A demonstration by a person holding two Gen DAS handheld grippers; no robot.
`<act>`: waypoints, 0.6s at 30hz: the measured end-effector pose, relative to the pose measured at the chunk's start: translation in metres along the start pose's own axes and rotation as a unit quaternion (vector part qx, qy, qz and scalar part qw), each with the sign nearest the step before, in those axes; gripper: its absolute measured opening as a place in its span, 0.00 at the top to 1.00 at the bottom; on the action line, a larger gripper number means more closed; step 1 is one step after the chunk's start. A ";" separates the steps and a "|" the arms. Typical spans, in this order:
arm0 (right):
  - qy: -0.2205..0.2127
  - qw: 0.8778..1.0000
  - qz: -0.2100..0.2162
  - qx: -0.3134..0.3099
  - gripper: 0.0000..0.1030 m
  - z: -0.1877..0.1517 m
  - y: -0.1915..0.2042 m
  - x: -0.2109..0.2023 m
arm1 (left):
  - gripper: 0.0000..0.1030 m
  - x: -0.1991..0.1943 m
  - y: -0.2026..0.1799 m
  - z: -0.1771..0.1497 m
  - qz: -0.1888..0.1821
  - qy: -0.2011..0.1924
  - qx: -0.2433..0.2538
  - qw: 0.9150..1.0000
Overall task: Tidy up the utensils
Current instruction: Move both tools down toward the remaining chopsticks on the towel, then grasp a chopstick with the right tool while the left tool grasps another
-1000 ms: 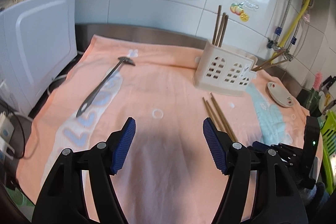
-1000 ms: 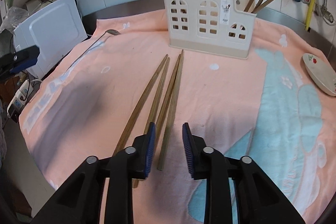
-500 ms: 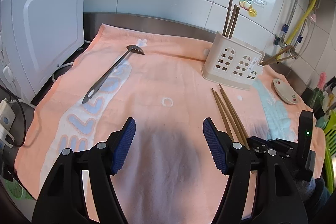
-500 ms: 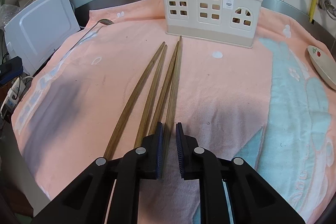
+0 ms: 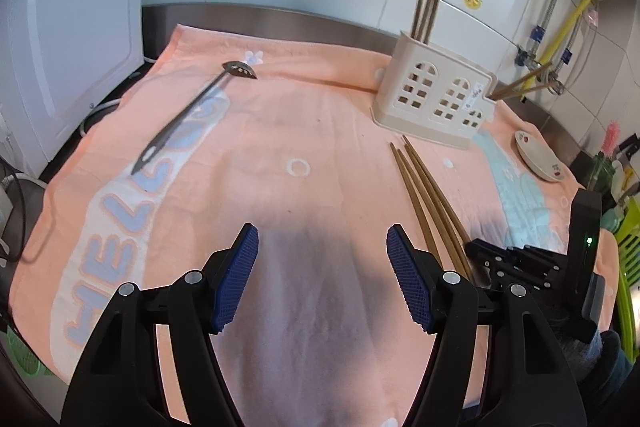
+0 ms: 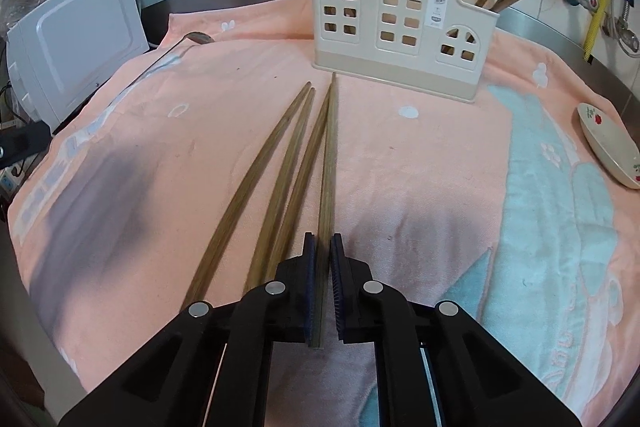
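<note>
On the peach towel (image 5: pixel 320 131), far left, a slotted spoon (image 5: pixel 192 115) lay untouched; the left gripper (image 5: pixel 322 279) hovered, jaws apart and empty; the right gripper (image 6: pixel 322 291), gaping a second before, had clamped the rightmost chopstick (image 6: pixel 329 163) (three lay loose beside it), readying transfer to the holder (image 6: pixel 400 27).

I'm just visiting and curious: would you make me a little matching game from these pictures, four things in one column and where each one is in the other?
Things:
1. rightmost loose wooden chopstick
2. slotted metal spoon
3. small white flowered dish
4. cream plastic utensil holder

Places:
A. lying alone on the towel's "HELLO" lettering
B. standing at the back of the peach towel
C. near the towel's right edge
D. pinched in the right gripper

Pairs: 1-D, 2-A, 3-C, 4-B
</note>
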State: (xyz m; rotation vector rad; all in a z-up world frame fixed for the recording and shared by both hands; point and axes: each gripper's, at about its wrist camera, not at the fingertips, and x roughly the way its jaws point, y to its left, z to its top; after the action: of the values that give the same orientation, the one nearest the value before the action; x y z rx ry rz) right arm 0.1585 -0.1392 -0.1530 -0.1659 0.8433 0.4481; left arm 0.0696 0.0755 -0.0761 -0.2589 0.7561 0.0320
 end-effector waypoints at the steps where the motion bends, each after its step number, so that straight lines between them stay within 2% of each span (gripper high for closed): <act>1: -0.001 1.000 0.000 0.002 0.93 -0.001 -0.001 -0.002 | 0.36 0.002 -0.003 -0.002 -0.002 0.003 0.003 1.000; 15: -0.074 0.997 -0.008 0.021 0.93 0.006 -0.029 -0.072 | 0.37 0.046 -0.065 -0.027 -0.054 0.057 0.042 0.996; 18: -0.088 0.996 -0.008 0.024 0.93 0.008 -0.033 -0.084 | 0.46 0.056 -0.078 -0.030 -0.069 0.070 0.047 0.994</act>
State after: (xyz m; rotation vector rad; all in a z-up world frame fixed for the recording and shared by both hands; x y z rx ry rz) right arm 0.1302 -0.1930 -0.0855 -0.0867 0.6782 0.4205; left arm 0.0997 -0.0107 -0.1180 -0.2240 0.8747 -0.1539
